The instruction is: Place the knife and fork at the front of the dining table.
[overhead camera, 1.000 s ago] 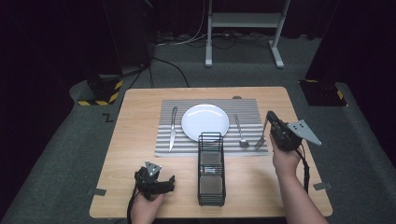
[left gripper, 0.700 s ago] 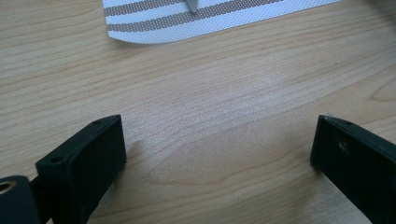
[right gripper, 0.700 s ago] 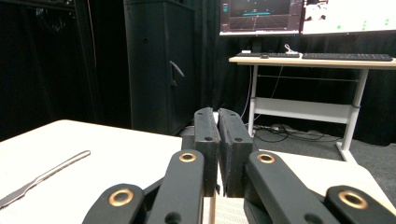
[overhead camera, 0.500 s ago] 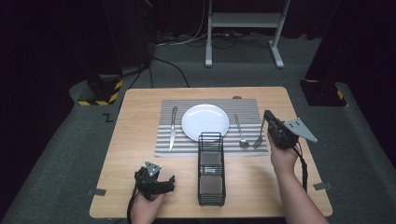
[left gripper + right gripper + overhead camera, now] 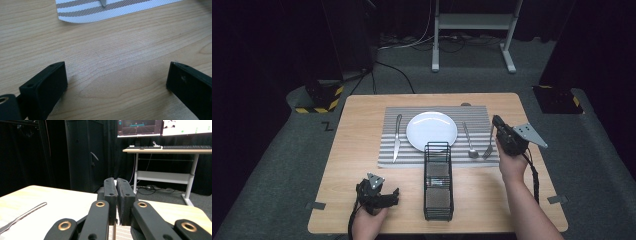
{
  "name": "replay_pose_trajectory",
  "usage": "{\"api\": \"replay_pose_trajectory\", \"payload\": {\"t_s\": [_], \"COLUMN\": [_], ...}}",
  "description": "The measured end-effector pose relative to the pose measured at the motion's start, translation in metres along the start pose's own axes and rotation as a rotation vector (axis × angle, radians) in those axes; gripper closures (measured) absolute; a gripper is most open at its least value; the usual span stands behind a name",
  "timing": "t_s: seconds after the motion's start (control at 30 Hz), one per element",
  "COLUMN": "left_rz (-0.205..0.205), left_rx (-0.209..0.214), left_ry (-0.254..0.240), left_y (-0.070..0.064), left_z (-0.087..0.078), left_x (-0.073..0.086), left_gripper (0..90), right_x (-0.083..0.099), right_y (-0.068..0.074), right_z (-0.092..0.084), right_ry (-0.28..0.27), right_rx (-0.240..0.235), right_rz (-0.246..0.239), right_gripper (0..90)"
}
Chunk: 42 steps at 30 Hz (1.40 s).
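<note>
The right hand-held gripper [image 5: 498, 123], clenched empty, is hovering beside the fork [image 5: 488, 148] lying on the mat [image 5: 434, 157]: thin, stiff, probably slippery, best pinched mid-handle, while the left hand-held gripper [image 5: 388, 196] is resting released on the counter [image 5: 357, 150].

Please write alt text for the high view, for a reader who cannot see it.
A light wooden table holds a striped placemat with a round white plate, a silver knife, spoon and fork, and a black wire basket. A person holds the left gripper and right gripper.
</note>
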<state>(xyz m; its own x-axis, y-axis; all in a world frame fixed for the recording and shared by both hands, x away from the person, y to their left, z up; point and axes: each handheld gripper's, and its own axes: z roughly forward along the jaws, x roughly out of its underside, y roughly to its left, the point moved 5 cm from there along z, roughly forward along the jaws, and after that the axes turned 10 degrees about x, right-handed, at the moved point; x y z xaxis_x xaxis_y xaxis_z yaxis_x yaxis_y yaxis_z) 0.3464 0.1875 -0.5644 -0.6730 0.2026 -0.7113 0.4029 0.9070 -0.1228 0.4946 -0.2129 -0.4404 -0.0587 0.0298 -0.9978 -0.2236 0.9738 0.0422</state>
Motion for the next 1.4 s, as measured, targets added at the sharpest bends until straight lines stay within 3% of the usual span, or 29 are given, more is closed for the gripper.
{"api": "replay_pose_trajectory", "payload": {"t_s": [0.4,0.57,0.73,1.17,1.4], "left_rz": [-0.005,-0.003,-0.003,-0.001,-0.002], "left_rx": [0.000,-0.001,-0.001,-0.003,-0.002], "left_ry": [-0.003,0.000,0.000,0.001,0.001], "left_y": [0.000,0.000,0.000,0.000,0.000], "left_z": [0.000,0.000,0.000,0.000,0.000], "left_x": [0.000,0.000,0.000,0.000,0.000], "left_gripper": [3.3,3.3,3.3,3.0,3.1], "right_x": [0.005,0.001,-0.002,-0.006,-0.003], "right_y": [-0.006,-0.004,0.001,-0.003,0.000], "right_z": [0.031,0.023,0.013,-0.015,-0.014], "right_ry": [0.059,0.041,0.026,0.019,0.019], "right_rx": [-0.005,-0.024,-0.032,-0.045,-0.047], "right_rz": [0.067,0.072,0.022,0.001,-0.015], "right_gripper": [87.0,87.0,87.0,87.0,87.0]}}
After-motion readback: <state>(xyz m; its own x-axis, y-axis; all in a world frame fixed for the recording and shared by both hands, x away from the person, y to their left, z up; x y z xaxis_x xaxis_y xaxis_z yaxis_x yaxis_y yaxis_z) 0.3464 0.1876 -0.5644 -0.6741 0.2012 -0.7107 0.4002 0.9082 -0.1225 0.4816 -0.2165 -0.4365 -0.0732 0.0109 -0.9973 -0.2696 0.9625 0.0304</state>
